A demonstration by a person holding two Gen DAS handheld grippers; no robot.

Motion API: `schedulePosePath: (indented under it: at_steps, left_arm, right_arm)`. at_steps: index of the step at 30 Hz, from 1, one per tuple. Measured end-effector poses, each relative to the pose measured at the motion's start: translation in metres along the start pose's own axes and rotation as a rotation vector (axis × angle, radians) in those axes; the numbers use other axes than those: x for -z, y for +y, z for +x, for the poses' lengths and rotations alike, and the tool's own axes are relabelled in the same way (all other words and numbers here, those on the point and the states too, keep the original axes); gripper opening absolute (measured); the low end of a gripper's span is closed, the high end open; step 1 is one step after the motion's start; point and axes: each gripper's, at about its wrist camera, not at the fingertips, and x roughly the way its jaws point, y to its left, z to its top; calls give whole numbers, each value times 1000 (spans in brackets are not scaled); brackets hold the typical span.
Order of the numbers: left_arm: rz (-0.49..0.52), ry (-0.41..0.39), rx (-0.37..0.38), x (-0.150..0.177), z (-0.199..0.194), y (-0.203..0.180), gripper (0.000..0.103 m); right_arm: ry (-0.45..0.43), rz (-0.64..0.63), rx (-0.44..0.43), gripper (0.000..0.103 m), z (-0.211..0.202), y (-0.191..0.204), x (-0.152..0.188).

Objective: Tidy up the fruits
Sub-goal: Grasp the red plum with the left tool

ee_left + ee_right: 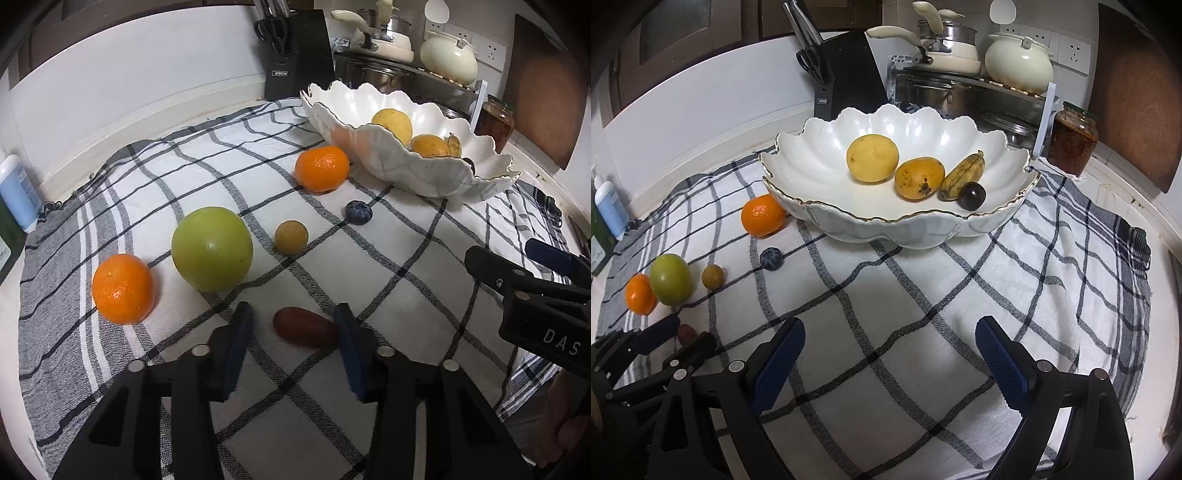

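Jaws apart on left gripper [293, 326], red date [304, 326] btwn pads, right gripper [890, 354] spread, nothing held

Low wrist views — both facing bowl [436, 173]

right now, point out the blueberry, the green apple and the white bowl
blueberry [358, 212]: left wrist view, middle of its top.
green apple [212, 249]: left wrist view, centre of its near side.
white bowl [820, 155]: right wrist view, bare inner wall on the left.
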Motion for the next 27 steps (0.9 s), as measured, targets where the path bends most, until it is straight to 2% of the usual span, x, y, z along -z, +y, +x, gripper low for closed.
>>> schedulePosePath:
  at_steps: [1, 2, 27]
  left_arm:
    - [0, 0, 1, 0, 0, 0, 33]
    - [-2, 1, 2, 0, -1, 1, 32]
    - [-55, -39, 4, 5, -33, 25, 32]
  right_arm:
    - [0, 1, 0, 94, 0, 0, 0]
    - [-1, 1, 0, 94, 0, 0, 0]
    - [-27, -32, -11, 94, -15, 21, -2]
